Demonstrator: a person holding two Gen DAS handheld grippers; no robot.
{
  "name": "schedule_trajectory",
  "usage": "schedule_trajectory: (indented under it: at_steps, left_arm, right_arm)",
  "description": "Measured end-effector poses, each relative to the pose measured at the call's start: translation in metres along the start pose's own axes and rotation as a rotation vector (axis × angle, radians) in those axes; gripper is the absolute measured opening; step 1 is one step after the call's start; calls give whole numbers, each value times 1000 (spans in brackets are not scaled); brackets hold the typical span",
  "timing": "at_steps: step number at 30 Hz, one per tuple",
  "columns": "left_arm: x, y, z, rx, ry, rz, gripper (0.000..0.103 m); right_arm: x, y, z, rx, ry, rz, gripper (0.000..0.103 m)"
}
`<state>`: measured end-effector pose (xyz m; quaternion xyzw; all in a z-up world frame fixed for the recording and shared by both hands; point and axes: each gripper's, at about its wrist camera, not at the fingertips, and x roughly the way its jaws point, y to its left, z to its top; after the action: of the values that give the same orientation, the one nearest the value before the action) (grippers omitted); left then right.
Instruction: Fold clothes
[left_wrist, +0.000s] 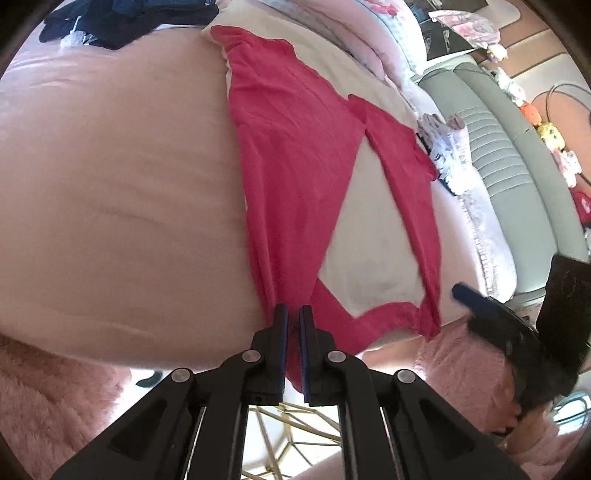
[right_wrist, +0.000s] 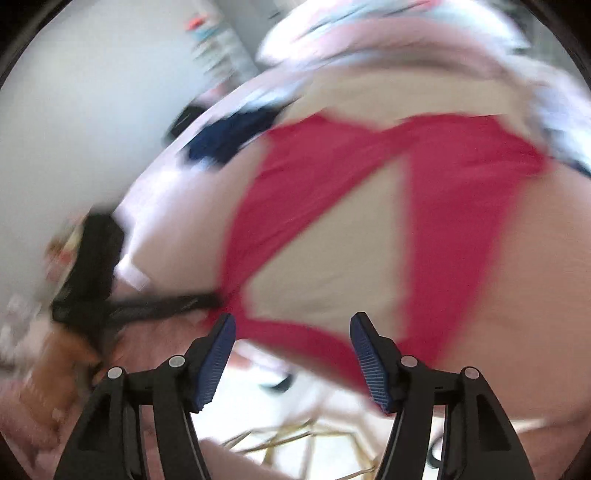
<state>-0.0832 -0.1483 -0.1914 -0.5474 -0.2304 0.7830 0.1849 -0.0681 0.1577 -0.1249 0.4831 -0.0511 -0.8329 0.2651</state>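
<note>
A red garment (left_wrist: 295, 166) lies spread on the bed, two long parts running away from me with cream cloth (left_wrist: 369, 240) showing between them. My left gripper (left_wrist: 293, 312) is shut on the garment's near edge, red fabric pinched between the blue pads. In the blurred right wrist view the same red garment (right_wrist: 461, 184) fills the middle. My right gripper (right_wrist: 293, 321) stands open just above its near hem, with nothing pressed between the pads. The left gripper (right_wrist: 214, 301) shows there as a dark streak at the garment's left corner. One of the right gripper's fingers (left_wrist: 469, 295) appears at the right.
The pink bed cover (left_wrist: 110, 166) stretches to the left. A pile of dark clothes (left_wrist: 110, 22) sits at the far corner. Pillows (left_wrist: 369, 44) and a pale green padded headboard (left_wrist: 498, 147) lie to the right. A fluffy pink sleeve (left_wrist: 55, 387) is at the lower left.
</note>
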Motion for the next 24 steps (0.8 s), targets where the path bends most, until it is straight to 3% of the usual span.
schedule_trajectory:
  at_steps: [3,5,7,9,11,17,19,21,23,24]
  left_arm:
    - [-6,-7,2,24,-67,-42,5]
    - [0,-13,7,46,-78,6,5]
    - [14,-13,7,39,-25,38,5]
    - [18,-8,4,-6,-15,34,4]
    - [15,-2,2,-64,6,11,4]
    - [4,-9,-6,-72,11,-1,5]
    - [-6,-11,-7,-65,-52,-38,5]
    - [-12,-13,-5,-58,-116,-16,5]
    - [-11,-10,-3,-72,-130,18,5]
    - [-8,-8,-2,-87,-125,19,5]
  right_arm:
    - [-16,-33,-7,117,-99,-136,64]
    - [-1,-45,-5,145,-50,-194,64]
    - [17,-53,-7,149,20,-245,64]
    - [33,-57,-15,119,113,-282,64]
    - [30,-48,-22,60,112,-304,64]
    - [16,-47,-30,79,141,-284,64]
    - [10,-52,-29,125,99,-244,64]
    - [2,-57,-26,174,30,-217,64]
    - [6,-58,-21,174,0,-216,64]
    - [15,-56,-19,153,38,-225,64]
